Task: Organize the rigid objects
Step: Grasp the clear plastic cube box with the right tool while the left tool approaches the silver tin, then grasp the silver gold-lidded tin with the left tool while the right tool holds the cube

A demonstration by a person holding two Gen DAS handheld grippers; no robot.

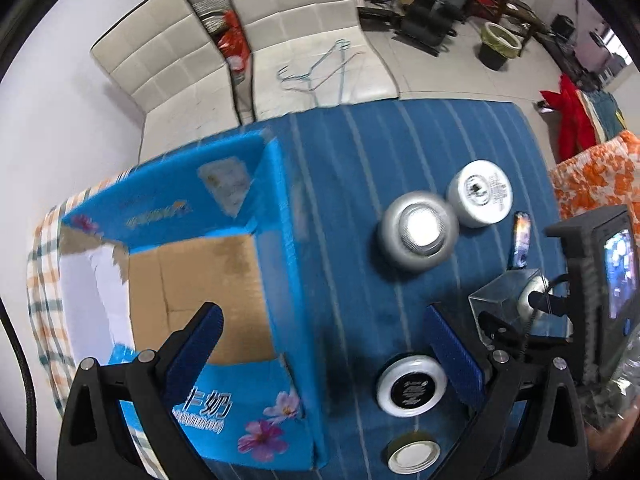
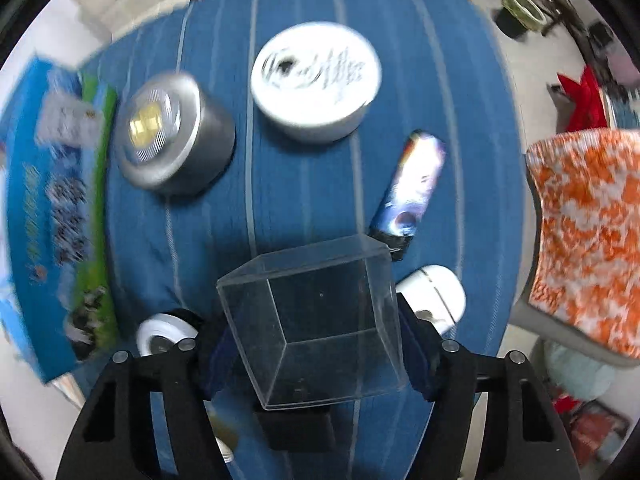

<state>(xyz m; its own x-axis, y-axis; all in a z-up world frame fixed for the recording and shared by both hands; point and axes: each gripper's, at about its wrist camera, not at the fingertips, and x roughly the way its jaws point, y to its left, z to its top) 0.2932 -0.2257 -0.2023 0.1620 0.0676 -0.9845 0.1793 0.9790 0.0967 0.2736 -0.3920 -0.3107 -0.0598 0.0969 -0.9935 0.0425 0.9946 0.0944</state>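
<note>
My right gripper (image 2: 316, 340) is shut on a clear plastic box (image 2: 316, 320) and holds it above the blue striped cloth (image 2: 280, 200); the box also shows in the left wrist view (image 1: 504, 300). My left gripper (image 1: 328, 344) is open and empty, over the edge of an open blue cardboard carton (image 1: 192, 264). On the cloth lie a silver push light (image 1: 418, 230) (image 2: 172, 132), a white round tin (image 1: 480, 194) (image 2: 316, 80), a white-rimmed black disc (image 1: 412, 386), a small jar lid (image 1: 412, 456), a printed lighter (image 2: 412, 188) and a white pod (image 2: 436, 296).
The carton (image 2: 52, 208) sits at the table's left on a checked cloth (image 1: 44, 300). An orange patterned chair (image 2: 588, 232) stands to the right. White sofa cushions (image 1: 280, 40) with hangers lie beyond the table. The right gripper's body (image 1: 600, 280) is close on the left gripper's right.
</note>
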